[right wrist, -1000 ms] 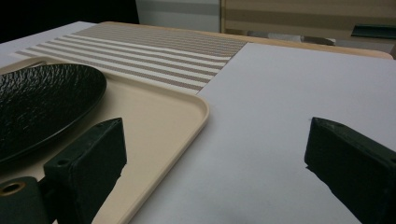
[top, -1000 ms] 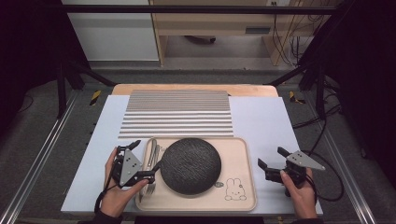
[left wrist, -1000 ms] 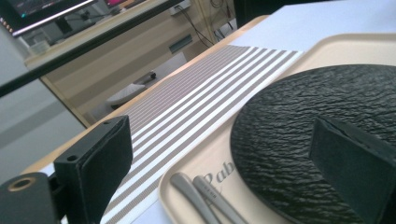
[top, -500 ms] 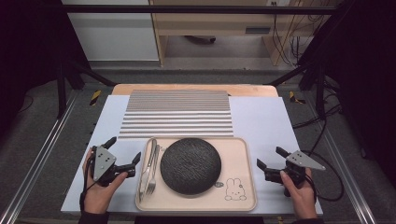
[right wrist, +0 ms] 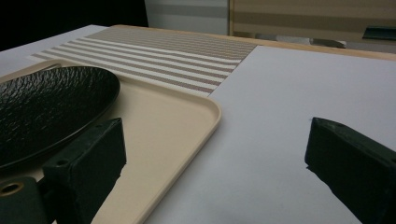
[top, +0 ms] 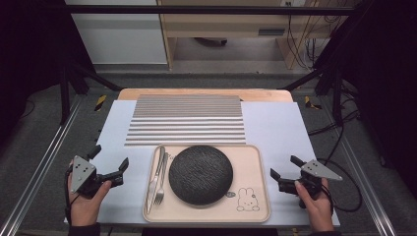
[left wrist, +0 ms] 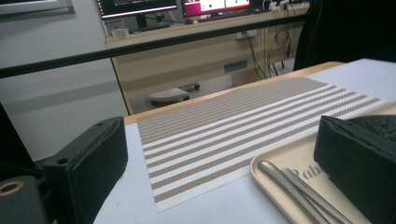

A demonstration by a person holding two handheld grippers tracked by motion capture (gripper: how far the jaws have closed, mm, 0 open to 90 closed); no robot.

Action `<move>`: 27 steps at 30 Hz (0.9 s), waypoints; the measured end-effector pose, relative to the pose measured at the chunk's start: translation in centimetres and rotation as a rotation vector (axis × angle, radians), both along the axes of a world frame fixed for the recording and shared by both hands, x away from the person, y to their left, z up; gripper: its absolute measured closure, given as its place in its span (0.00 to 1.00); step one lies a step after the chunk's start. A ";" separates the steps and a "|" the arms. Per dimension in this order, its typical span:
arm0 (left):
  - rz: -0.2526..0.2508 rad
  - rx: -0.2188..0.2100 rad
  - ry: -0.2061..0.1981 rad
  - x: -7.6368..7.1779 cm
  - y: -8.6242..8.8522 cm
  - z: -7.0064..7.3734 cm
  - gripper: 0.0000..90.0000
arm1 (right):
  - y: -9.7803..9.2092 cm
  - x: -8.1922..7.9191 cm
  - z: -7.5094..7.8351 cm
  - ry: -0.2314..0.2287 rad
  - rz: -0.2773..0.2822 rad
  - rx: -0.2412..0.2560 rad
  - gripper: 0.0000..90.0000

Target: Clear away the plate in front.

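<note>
The left gripper [top: 109, 167] rests on the white table cover with its jaws wide apart and empty, just outside the tray's left rim. The right gripper [top: 286, 173] sits likewise beyond the right rim, jaws spread, gripping nothing. Between them lies the beige tray [top: 256, 196]. Nearest the left gripper, inside that rim, lie a fork [top: 158, 186] and a knife [top: 153, 174], side by side: thin, stiff, probably slick metal, best pinched across the handle. Farther in sits a dark textured plate [top: 200, 173], likely heavy and breakable; its overhanging rim looks the safest hold. Beyond the tray lies a striped placemat [top: 187, 120], flat and flexible.
</note>
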State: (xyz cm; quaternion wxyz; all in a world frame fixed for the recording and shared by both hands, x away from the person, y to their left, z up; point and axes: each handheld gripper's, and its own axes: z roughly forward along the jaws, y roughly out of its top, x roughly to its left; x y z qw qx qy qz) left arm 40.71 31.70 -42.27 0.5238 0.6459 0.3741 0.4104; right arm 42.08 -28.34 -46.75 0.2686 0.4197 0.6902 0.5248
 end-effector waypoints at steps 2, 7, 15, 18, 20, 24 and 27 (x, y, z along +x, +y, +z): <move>0.004 -0.021 0.000 0.0 0.3 -0.1 0.03 | 0.0 0.0 0.0 0.000 -0.003 0.000 0.06; -0.011 -0.081 0.001 0.1 1.1 -0.6 0.03 | -0.1 0.0 -0.1 0.002 -0.001 0.003 0.06; -0.011 -0.133 0.014 0.3 2.1 -1.9 0.03 | -0.2 0.1 0.0 -0.020 -0.012 0.005 0.06; -0.024 -0.130 0.014 0.3 1.8 -2.0 0.03 | -0.3 0.1 0.0 -0.028 -0.023 0.012 0.06; -0.035 -0.134 0.012 0.4 1.5 -2.0 0.03 | -0.4 0.1 0.0 -0.035 -0.029 0.018 0.06; -0.058 -0.123 0.012 0.5 0.9 -2.2 0.03 | -0.5 0.1 0.1 -0.055 -0.037 0.015 0.05; -0.063 -0.122 0.012 0.6 0.8 -2.2 0.03 | -0.3 0.2 0.0 -0.061 -0.036 0.004 0.05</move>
